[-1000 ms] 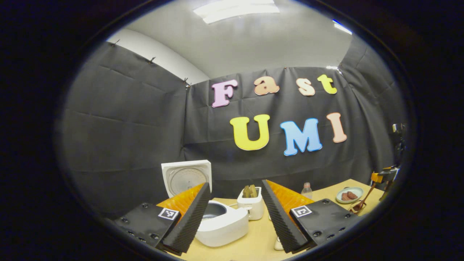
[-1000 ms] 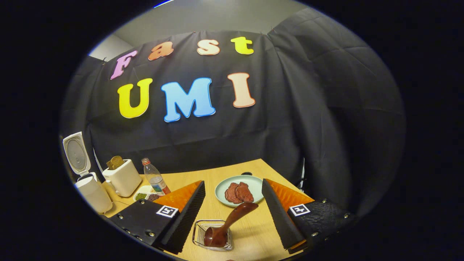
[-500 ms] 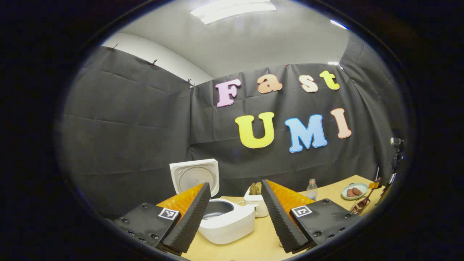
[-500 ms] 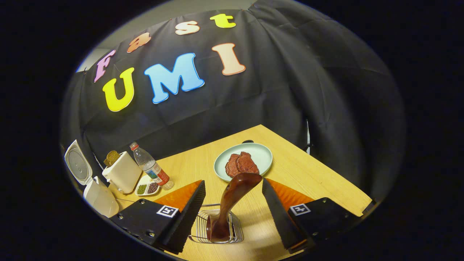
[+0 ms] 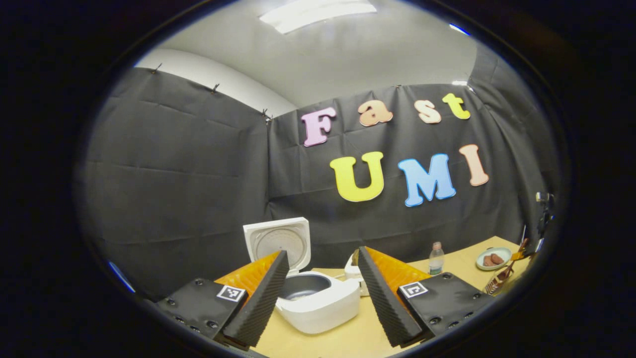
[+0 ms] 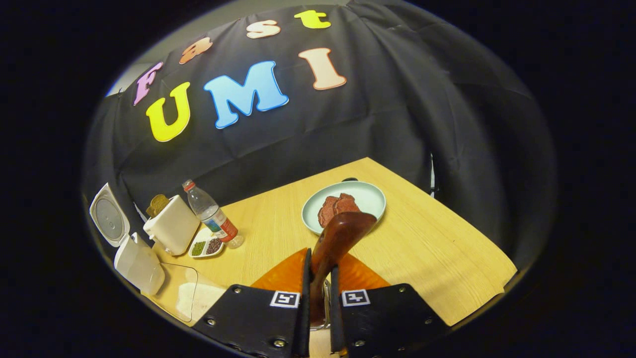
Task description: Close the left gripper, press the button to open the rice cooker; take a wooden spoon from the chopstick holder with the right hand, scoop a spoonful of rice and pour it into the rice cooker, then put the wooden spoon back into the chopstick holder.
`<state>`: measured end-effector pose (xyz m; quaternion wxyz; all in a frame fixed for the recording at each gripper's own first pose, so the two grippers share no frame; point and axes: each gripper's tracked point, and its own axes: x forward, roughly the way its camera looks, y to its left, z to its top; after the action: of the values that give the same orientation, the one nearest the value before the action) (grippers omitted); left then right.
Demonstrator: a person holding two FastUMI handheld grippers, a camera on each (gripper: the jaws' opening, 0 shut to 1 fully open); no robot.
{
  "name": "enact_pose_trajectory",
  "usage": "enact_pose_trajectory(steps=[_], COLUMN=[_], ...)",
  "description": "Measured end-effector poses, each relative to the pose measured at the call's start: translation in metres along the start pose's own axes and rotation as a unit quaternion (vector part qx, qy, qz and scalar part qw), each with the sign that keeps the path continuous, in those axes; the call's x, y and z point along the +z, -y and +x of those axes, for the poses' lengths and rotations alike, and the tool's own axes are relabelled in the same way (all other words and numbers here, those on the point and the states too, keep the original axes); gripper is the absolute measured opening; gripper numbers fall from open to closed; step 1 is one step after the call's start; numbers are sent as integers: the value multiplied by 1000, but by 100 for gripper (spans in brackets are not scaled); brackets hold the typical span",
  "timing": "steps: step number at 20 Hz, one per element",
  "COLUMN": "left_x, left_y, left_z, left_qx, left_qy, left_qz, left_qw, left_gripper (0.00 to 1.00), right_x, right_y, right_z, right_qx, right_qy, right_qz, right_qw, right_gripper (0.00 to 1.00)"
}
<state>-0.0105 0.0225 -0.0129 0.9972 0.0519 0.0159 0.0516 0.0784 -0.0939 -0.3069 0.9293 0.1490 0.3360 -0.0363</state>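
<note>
Left gripper view: left gripper (image 5: 322,293) hangs over the light wooden counter (image 5: 343,340) w/ its black ribbed fingers (image 5: 258,308) spread wide, nothing between them. Between the fingers sits the white rice cooker (image 5: 318,303), lid up, grey inner pot exposed. Behind it, partly hidden by the right-hand finger, a white toaster (image 5: 354,272). Further right: a clear plastic bottle (image 5: 436,258), then a pale green plate w/ reddish meat pieces (image 5: 493,258) near the counter's far edge. Small wire chopstick holder (image 5: 497,284) at the far right, too small for detail.

Right gripper view: right gripper (image 6: 318,298) is clamped on the dark brown wooden spoon (image 6: 338,243); both fingers press its handle. The spoon's lower end sits in the wire holder, mostly hidden by the fingers. The handle tip rises in front of the plate. On the left: cooker, toaster w/ bread, bottle, a small white dish of green and dark beans (image 6: 206,247), and a clear container of white rice (image 6: 186,298) near the frame edge.
</note>
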Motion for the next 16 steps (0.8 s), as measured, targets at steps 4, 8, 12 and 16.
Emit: enact_pose_trajectory(steps=[4, 8, 12, 16], left_x=[0, -4, -3, -16], left_y=[-4, -10, -18, -37], left_z=[4, 11, 21, 25], left_qx=[-10, -27, -37, -43], left_qy=[5, 11, 20, 16], left_qz=[-3, -3, -21, -30], left_qw=[1000, 1000, 999, 999], left_gripper=[100, 97, 97, 97], right_x=[17, 53, 79, 86], right_y=[-23, -47, -72, -110], right_z=[-21, -53, -76, -90], right_qx=[7, 13, 12, 25], right_qy=[24, 68, 107, 123], right_qz=[-64, -85, -113, -117], right_qw=[998, 994, 988, 985], right_gripper=[11, 11, 11, 11])
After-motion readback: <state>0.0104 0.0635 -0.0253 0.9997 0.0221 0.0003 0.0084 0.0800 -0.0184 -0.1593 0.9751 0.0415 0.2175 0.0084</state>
